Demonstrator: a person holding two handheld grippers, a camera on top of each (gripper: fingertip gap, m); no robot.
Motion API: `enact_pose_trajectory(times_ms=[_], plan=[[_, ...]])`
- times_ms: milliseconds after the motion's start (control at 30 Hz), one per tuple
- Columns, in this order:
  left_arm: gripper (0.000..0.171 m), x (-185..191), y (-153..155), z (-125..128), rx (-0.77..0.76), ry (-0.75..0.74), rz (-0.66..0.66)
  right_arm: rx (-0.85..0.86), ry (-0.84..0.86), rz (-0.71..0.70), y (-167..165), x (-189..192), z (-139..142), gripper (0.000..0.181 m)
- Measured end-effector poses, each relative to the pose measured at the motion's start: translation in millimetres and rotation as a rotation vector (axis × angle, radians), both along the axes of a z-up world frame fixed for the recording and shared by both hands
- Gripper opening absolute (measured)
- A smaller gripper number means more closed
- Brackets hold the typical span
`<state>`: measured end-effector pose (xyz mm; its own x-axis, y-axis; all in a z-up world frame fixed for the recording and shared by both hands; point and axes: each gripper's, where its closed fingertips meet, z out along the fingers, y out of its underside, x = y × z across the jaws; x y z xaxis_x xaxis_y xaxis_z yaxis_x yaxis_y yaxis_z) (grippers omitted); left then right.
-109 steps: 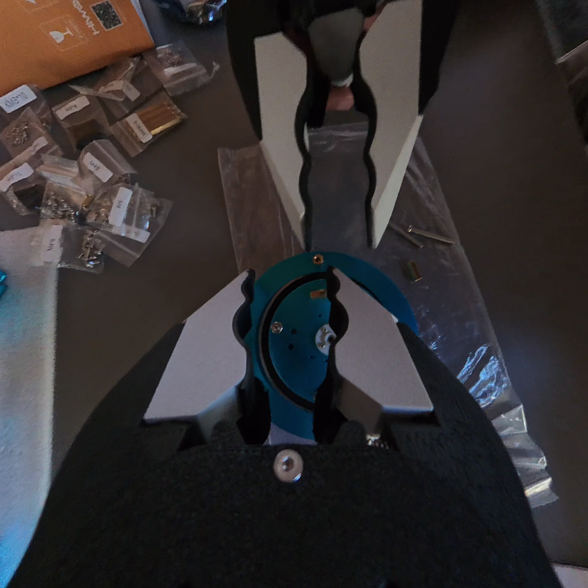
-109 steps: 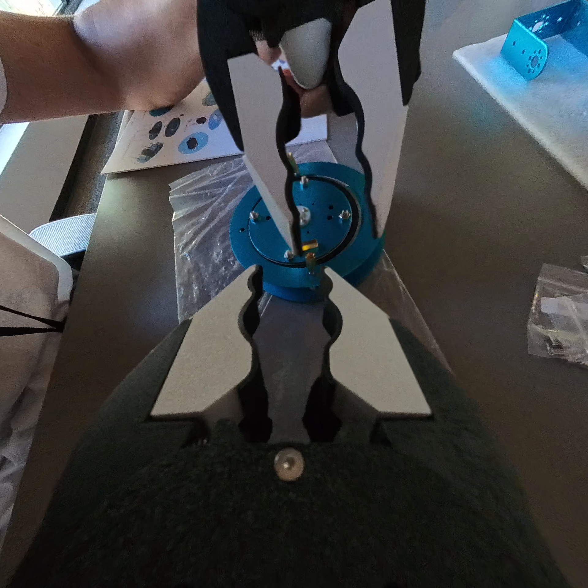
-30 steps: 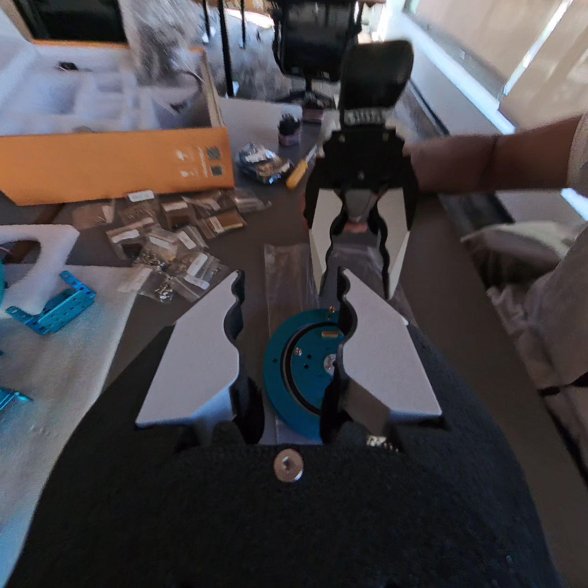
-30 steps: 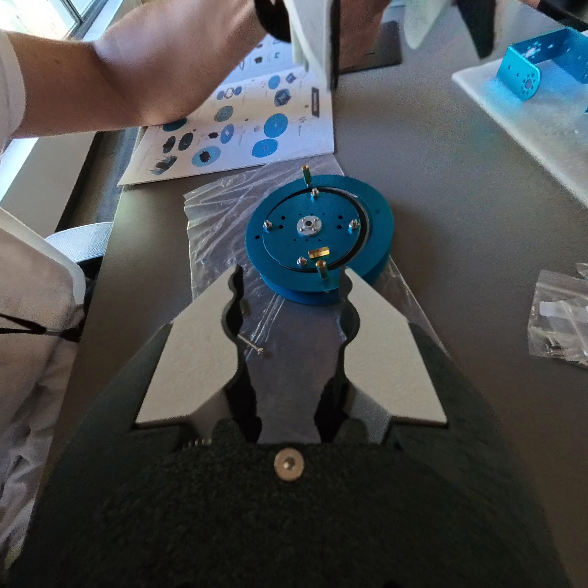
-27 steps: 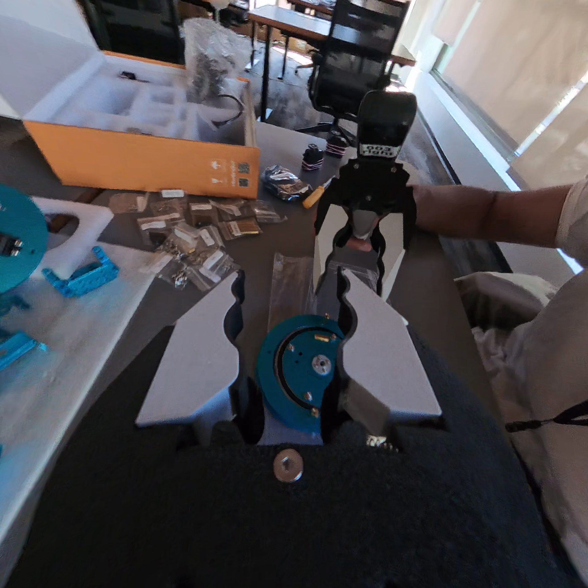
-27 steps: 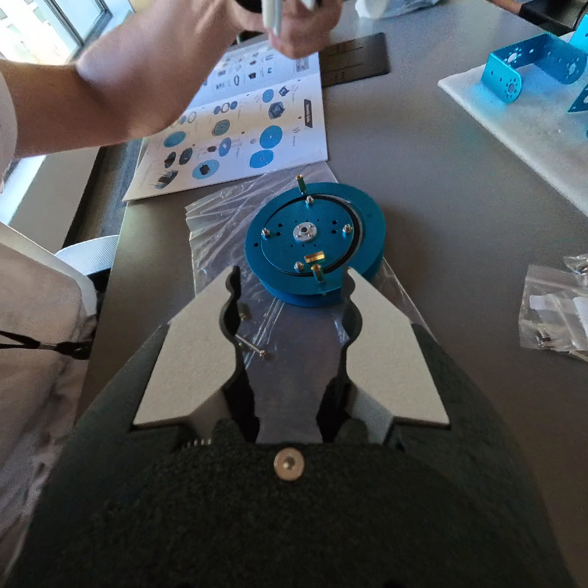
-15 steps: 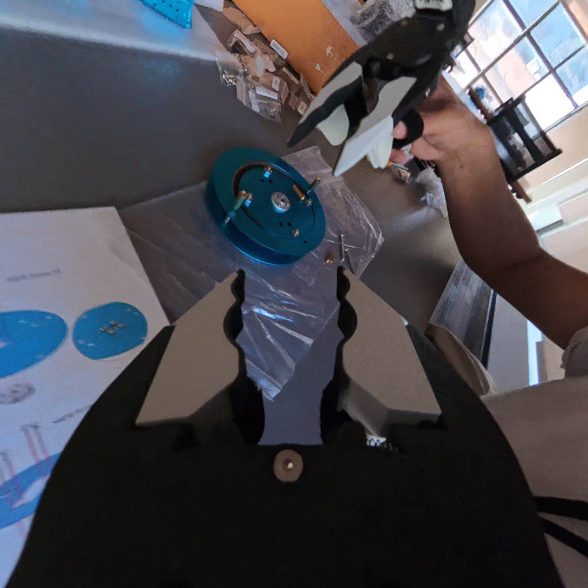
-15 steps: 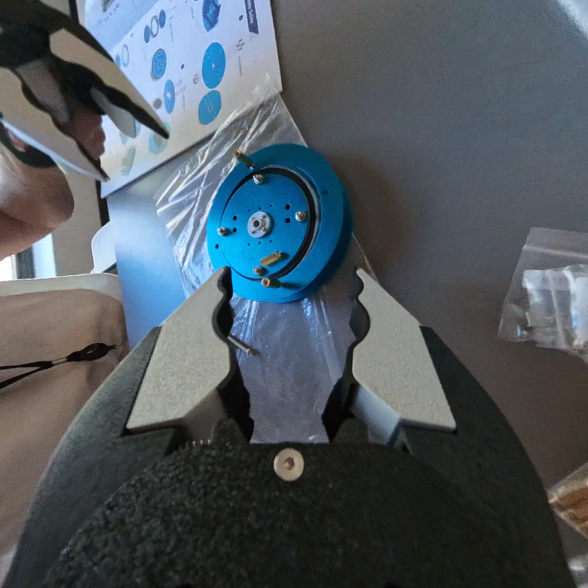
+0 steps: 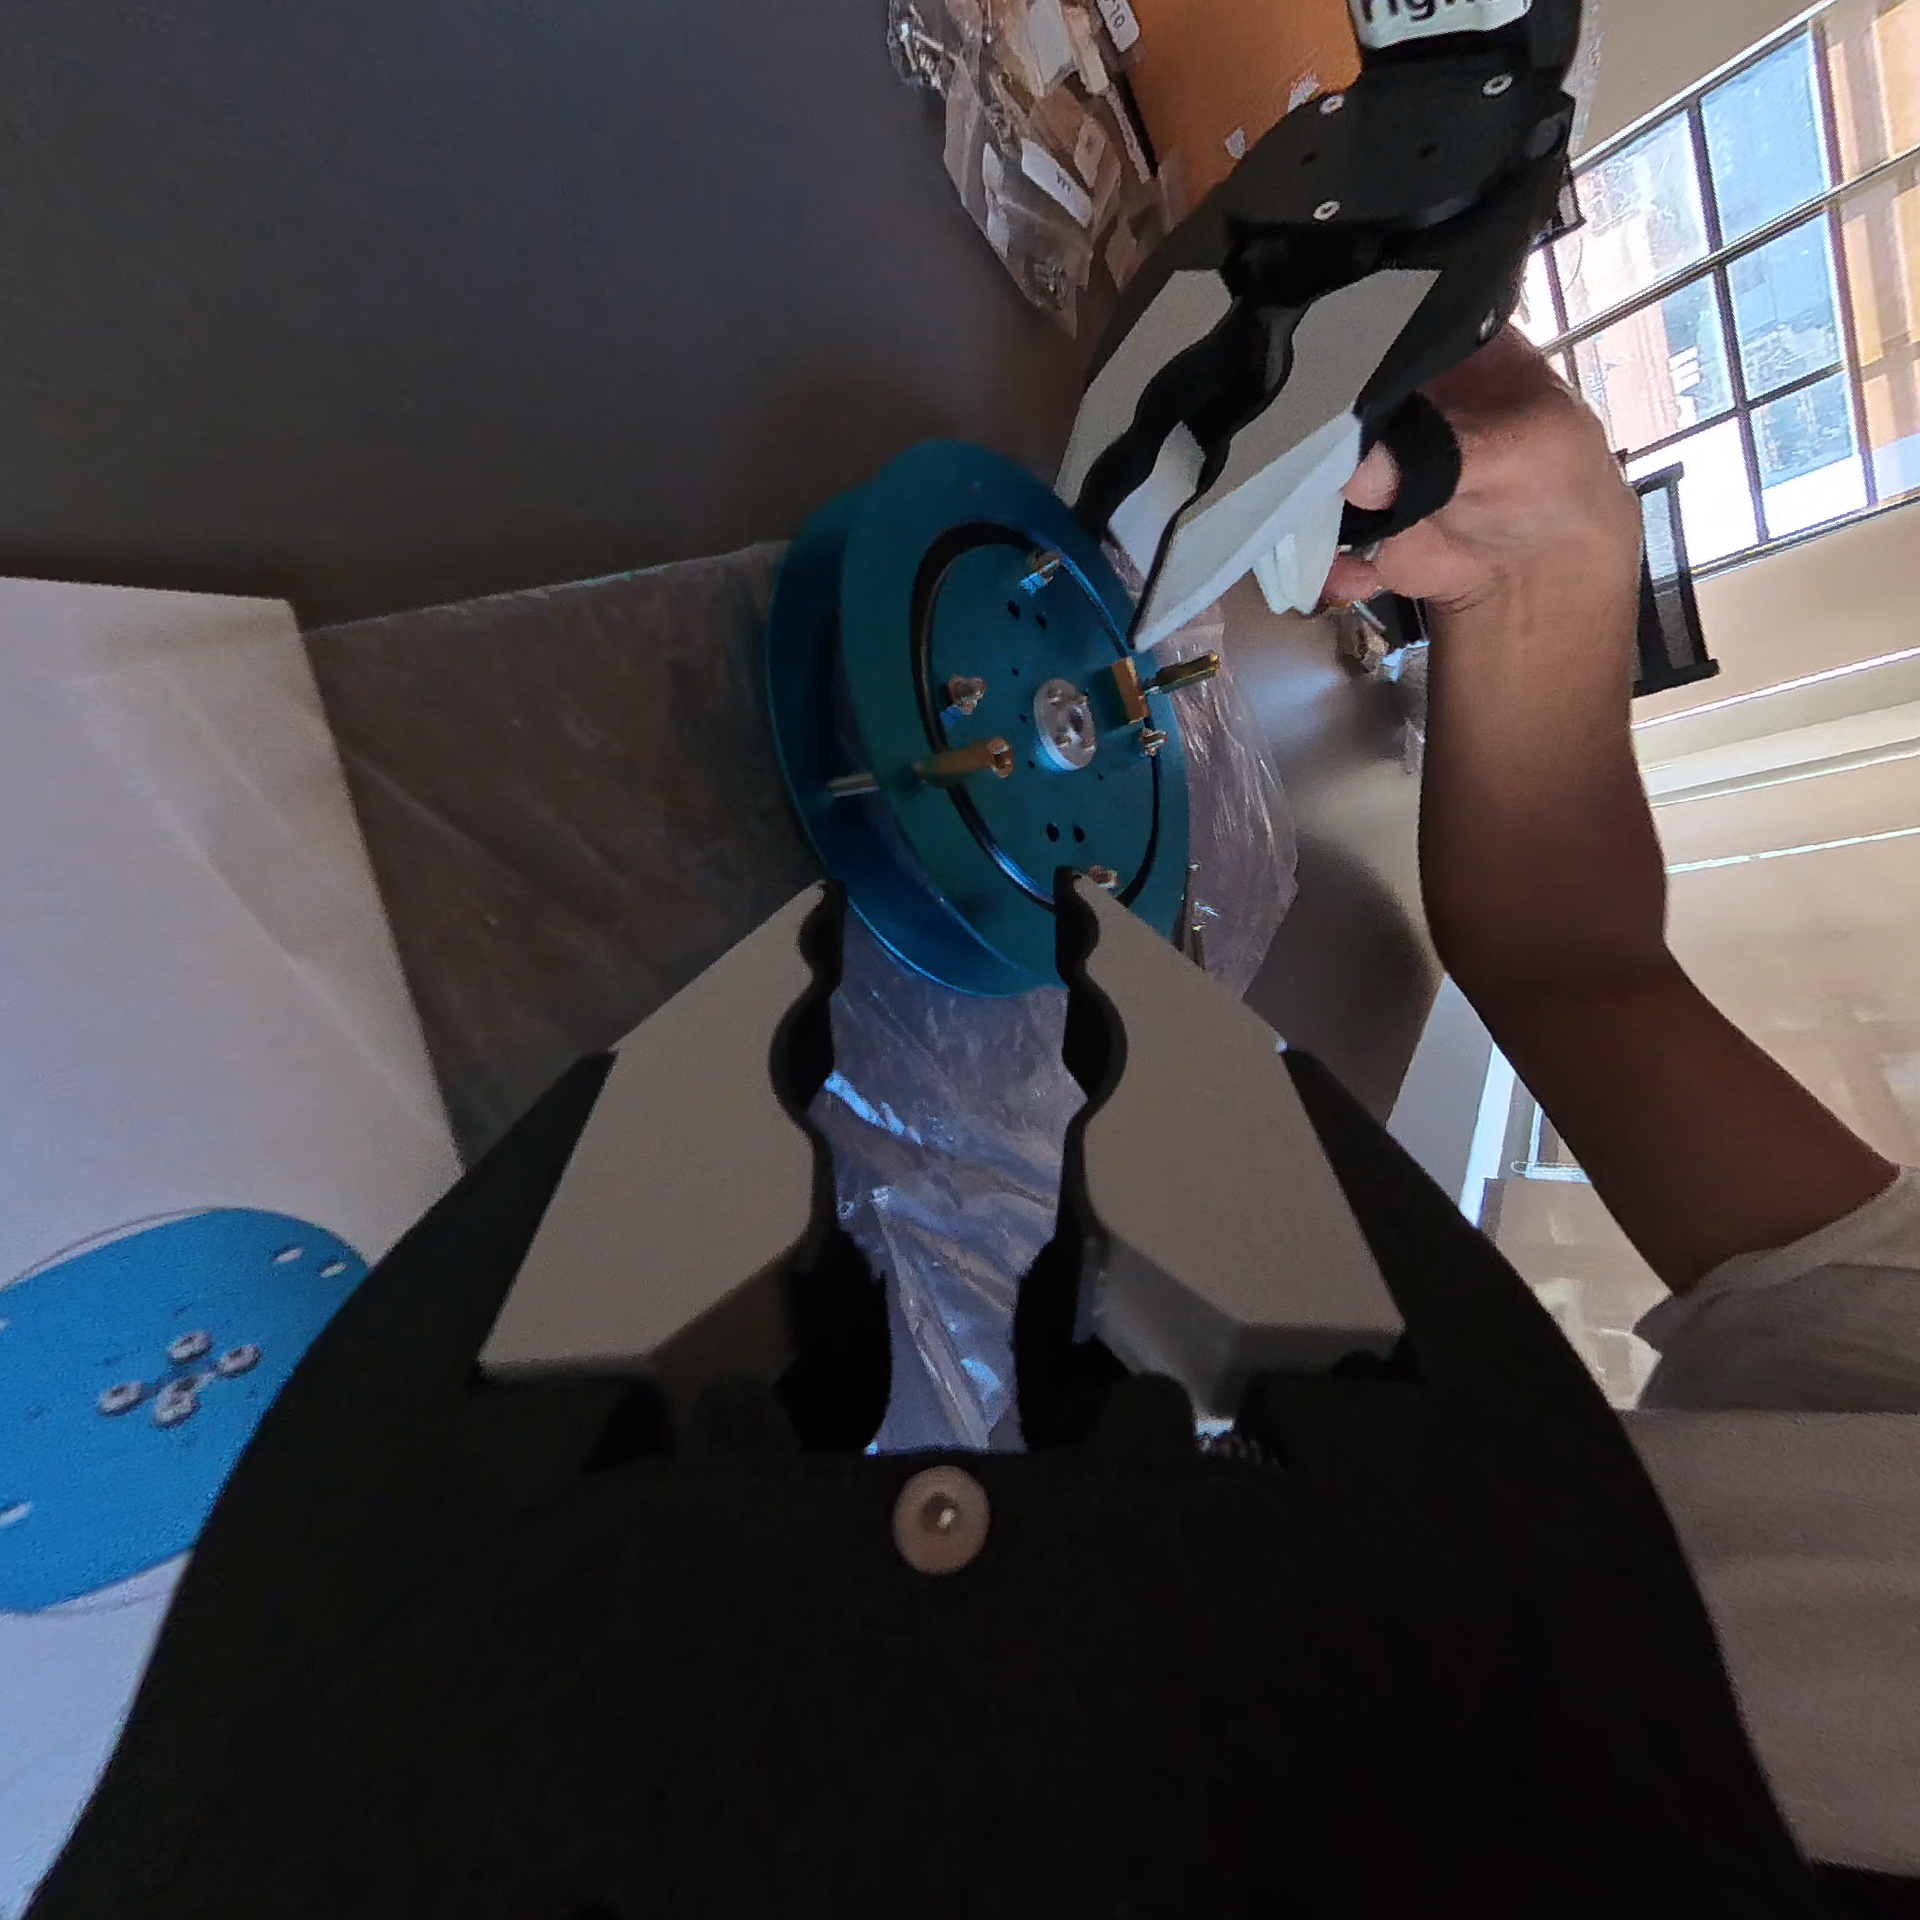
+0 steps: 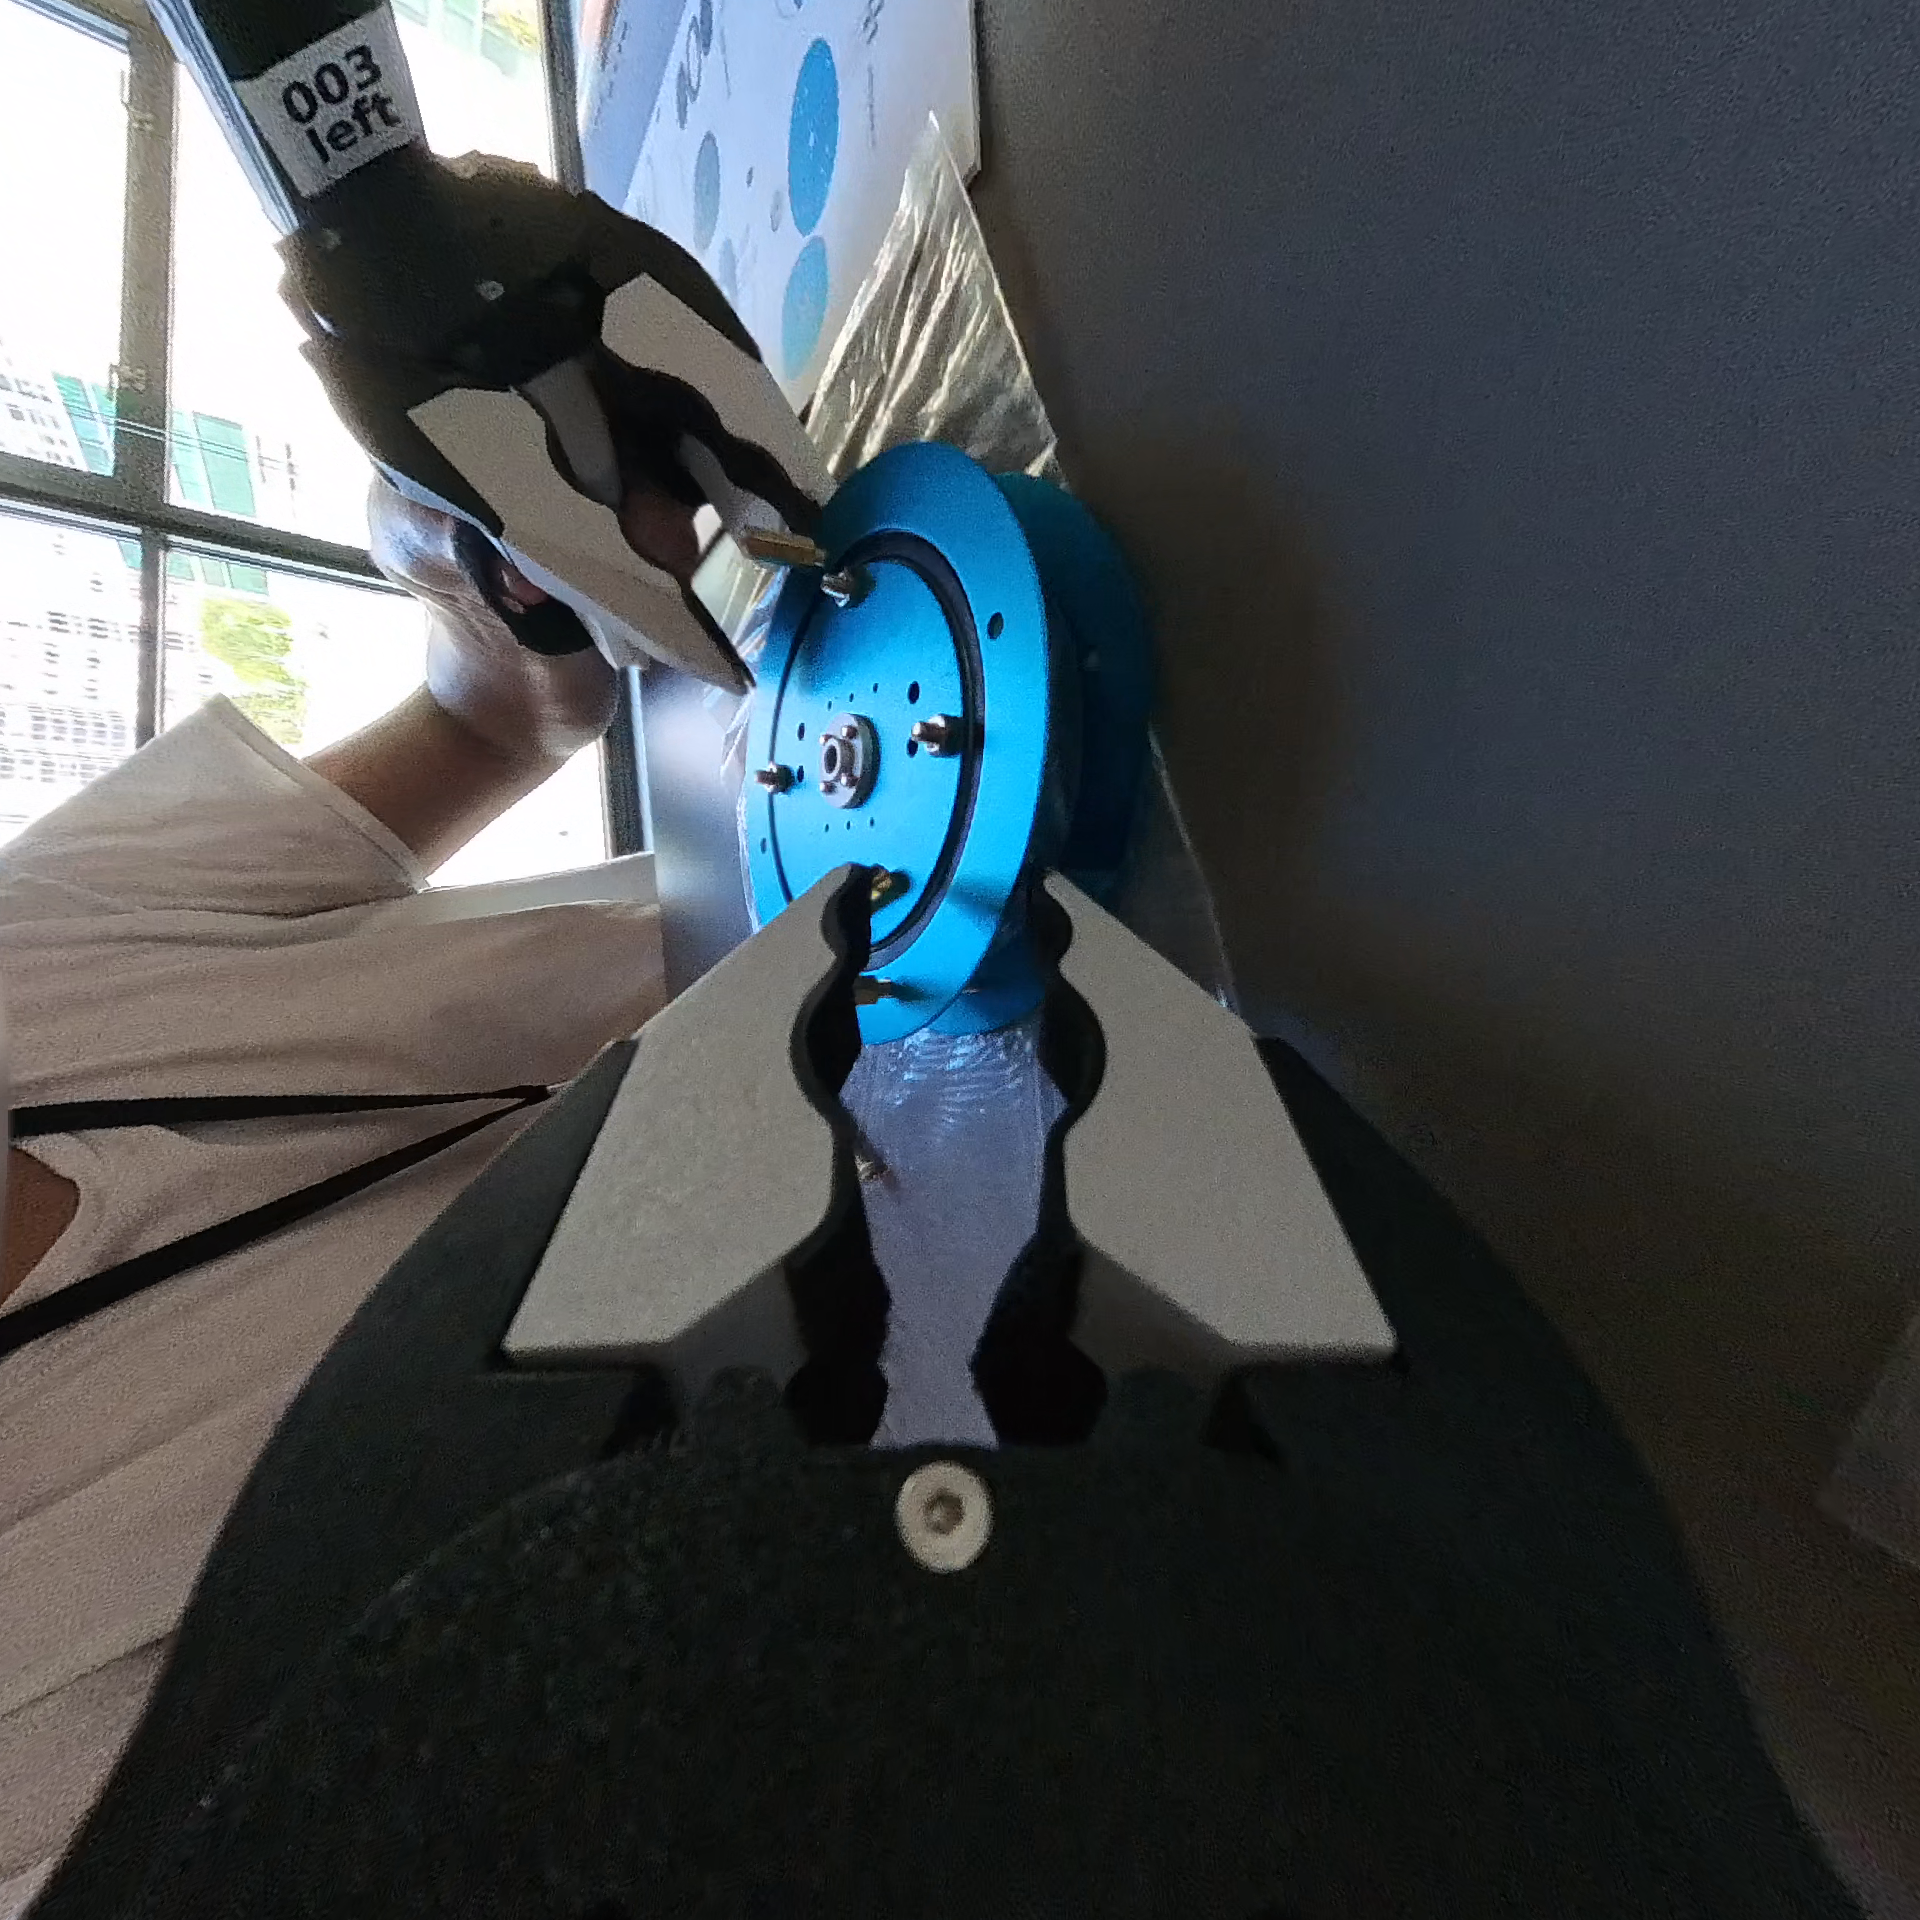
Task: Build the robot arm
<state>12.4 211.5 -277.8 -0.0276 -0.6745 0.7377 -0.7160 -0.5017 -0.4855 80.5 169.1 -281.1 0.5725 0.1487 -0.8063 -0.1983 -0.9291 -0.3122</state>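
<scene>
A blue metal disc (image 9: 1049, 831) with a round inner plate, a silver hub, screws and brass standoffs (image 9: 961, 769) lies on a clear plastic bag (image 9: 935, 1143). Both views are rolled sideways. My left gripper (image 9: 945, 899) is open and empty, its tips straddling the disc's near rim. My right gripper (image 10: 948, 888) is open and empty, its tips straddling the opposite rim of the disc (image 10: 935, 675). Whether either touches the disc is unclear. The right gripper (image 9: 1117, 566) also shows in the left wrist view. The left gripper (image 10: 779, 592) shows beside a brass standoff (image 10: 779, 545).
The dark grey table (image 9: 416, 260) carries a white instruction sheet (image 9: 156, 883), small bags of hardware (image 9: 1039, 156) and an orange box (image 9: 1195, 83). A loose screw (image 10: 871, 1169) lies on the bag. A person's arm (image 9: 1558, 831) and body (image 10: 208, 1039) are close by.
Both grippers have rolled sideways and moved in low to the disc's rim from opposite sides. Their jaws have narrowed somewhat. The disc has stayed in place on the bag.
</scene>
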Motion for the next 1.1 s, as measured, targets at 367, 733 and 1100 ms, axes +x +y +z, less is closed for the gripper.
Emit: enact_pose_trajectory(times_ms=[367,733,1100], plan=[[0.02,9.5,-6.8,-0.4,-0.155,0.019,-0.014,-0.005,0.134,-0.04,8.2,-6.1,-3.0,0.018],[0.018,18.2,5.9,9.0,-0.035,-0.085,-0.02,0.19,0.08,0.014,13.4,-7.9,13.8,0.012],[0.018,14.9,4.6,14.7,0.143,-0.209,-0.088,0.335,-0.029,0.053,15.2,-8.0,22.9,0.012]])
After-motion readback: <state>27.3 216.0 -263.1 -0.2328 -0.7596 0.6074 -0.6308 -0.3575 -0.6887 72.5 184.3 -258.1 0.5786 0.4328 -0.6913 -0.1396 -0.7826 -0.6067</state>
